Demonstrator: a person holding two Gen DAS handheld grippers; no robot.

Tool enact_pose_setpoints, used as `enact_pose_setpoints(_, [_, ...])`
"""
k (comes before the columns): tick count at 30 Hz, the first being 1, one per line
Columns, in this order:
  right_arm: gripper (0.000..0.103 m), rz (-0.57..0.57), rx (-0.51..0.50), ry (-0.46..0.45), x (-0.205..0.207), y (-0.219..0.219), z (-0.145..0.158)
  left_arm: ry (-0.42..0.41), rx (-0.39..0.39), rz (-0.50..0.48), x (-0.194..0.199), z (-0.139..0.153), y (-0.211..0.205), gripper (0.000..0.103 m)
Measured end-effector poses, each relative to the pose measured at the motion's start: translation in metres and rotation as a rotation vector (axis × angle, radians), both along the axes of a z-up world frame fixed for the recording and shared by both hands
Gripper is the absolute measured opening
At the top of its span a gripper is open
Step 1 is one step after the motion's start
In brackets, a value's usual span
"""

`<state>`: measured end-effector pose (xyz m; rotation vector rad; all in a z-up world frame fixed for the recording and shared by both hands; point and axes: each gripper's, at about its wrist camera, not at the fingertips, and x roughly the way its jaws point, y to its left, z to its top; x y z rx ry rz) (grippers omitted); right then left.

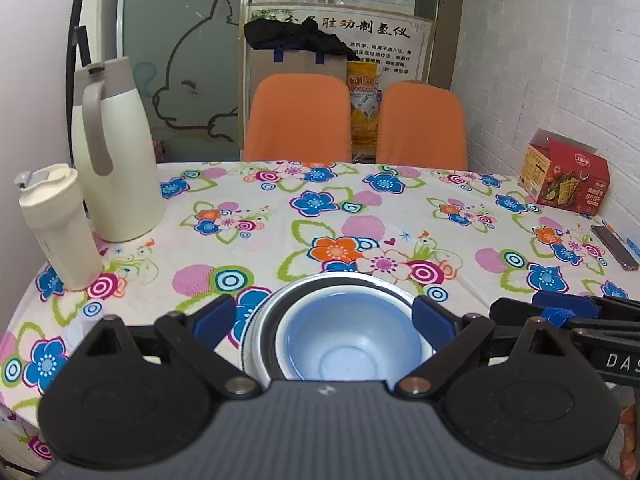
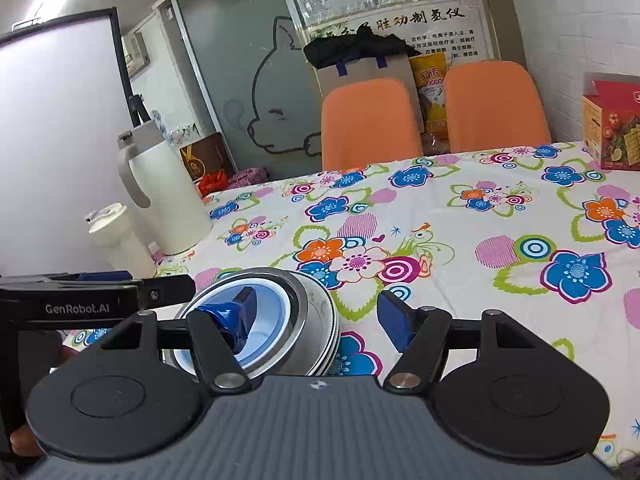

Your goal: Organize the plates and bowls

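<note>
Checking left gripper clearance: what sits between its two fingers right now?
In the left wrist view, the open left gripper straddles the nested bowls: a blue bowl inside a steel bowl, neither finger visibly touching.

A table with a flowery cloth (image 1: 280,216) stood ahead. Two orange chairs (image 1: 298,118) waited behind it. A white brick wall (image 1: 560,60) was on the right.

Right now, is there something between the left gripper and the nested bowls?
Nothing visible. The left gripper is open with its fingers on either side of the nested bowls. The right gripper, also open, has one finger in front of the blue bowl.
</note>
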<state>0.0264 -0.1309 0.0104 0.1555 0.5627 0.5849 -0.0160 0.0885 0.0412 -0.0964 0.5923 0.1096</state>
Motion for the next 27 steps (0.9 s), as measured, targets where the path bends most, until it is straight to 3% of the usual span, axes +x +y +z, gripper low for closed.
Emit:
enact_pose_setpoints(13, [0.054,-0.095,0.089,-0.028,-0.052,-0.052,-0.021,-0.091,0.067,-0.039,-0.066,-0.011,-0.065,0.093])
enact_pose_setpoints(20, [0.055,-0.182,0.141,-0.005,-0.071,-0.081,-0.047,-0.060,0.047,-0.081,-0.087,-0.034,-0.095,0.093])
enact_pose_setpoints(27, [0.055,-0.192,0.026,-0.009,-0.090,-0.083,-0.060,-0.009,0.031,-0.088,-0.101,-0.057,-0.110,0.093])
